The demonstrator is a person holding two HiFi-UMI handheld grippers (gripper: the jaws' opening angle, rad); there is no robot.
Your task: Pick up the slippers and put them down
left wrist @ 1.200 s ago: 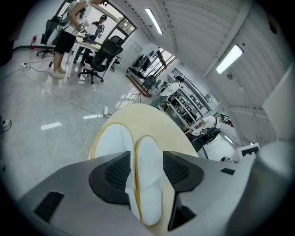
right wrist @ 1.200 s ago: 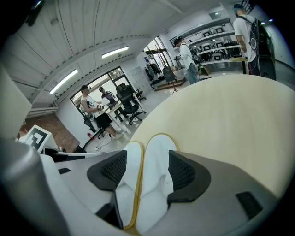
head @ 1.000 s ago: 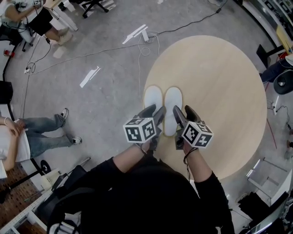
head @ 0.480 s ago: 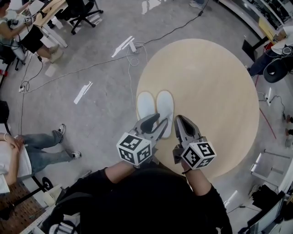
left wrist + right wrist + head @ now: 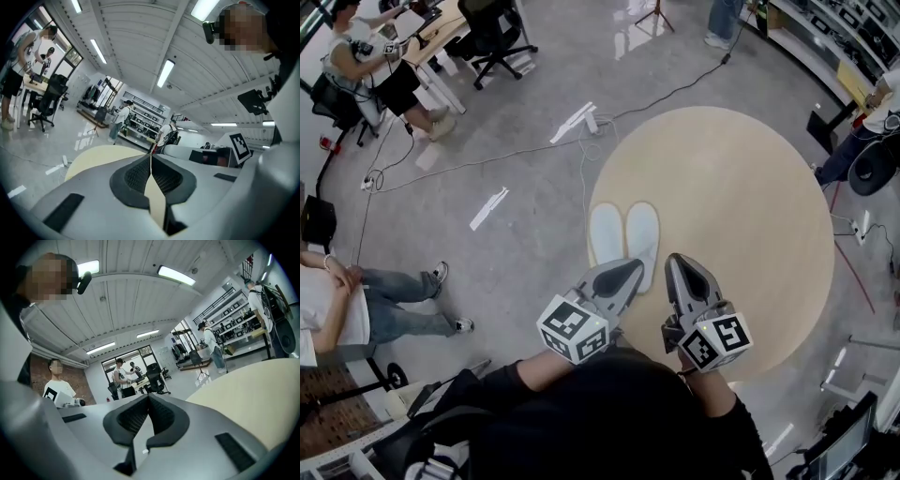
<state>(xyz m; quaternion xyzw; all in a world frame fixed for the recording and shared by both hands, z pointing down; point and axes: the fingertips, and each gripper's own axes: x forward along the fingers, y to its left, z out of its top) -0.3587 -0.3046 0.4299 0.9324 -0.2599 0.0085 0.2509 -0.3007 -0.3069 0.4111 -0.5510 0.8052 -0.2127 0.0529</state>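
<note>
White slippers (image 5: 624, 242) lying paired on desk (image 5: 741, 206) — looking soft, light, floppy; pinching heel edges seeming best — left tool (image 5: 621, 277), right tool (image 5: 682, 272) hovering clenched, gripping nothing.

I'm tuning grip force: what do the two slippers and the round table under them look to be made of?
Slippers: probably soft fabric or foam, matte white, with no shine and a flat, thin shape. Round table: likely wood or laminate, pale beige, smooth and even in colour; no grain can be made out.
</note>
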